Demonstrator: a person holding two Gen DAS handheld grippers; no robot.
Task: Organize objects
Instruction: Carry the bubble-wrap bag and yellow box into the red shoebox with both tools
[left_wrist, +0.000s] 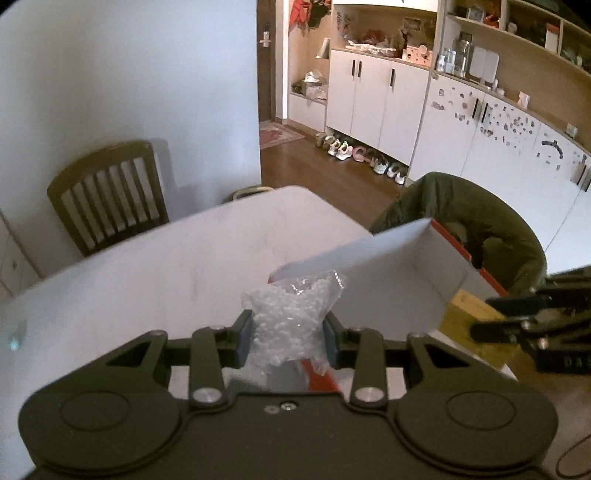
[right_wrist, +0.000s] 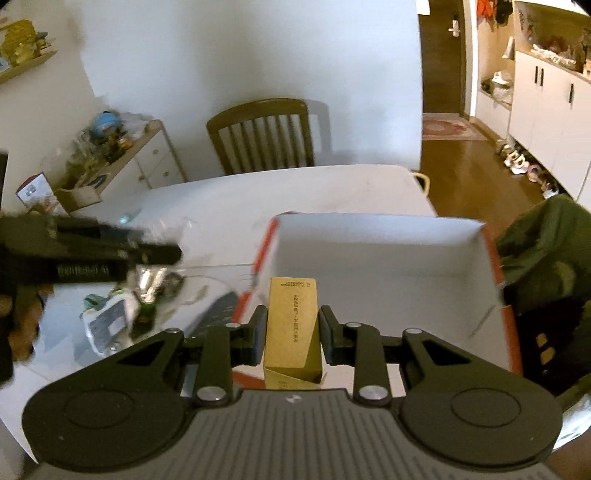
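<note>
While the left gripper (left_wrist: 288, 341) clamps a clear bag of white beads (left_wrist: 291, 317), the right gripper's (right_wrist: 291, 334) jaws clench a tan cardboard carton (right_wrist: 293, 325) (white open box (right_wrist: 369, 258) at twelve o'clock).

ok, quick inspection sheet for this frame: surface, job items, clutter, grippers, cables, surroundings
surface: white table, glossy.
job's things: open white box with red trim; clear bag of white beads; small tan carton.
clutter: loose packets and wrappers on the table beside the box.
grippers: left gripper shut on the bag; right gripper shut on the carton.
cables: thin dark cable at the table edge.
surroundings: wooden chair, white cabinets, shoes, green jacket.
</note>
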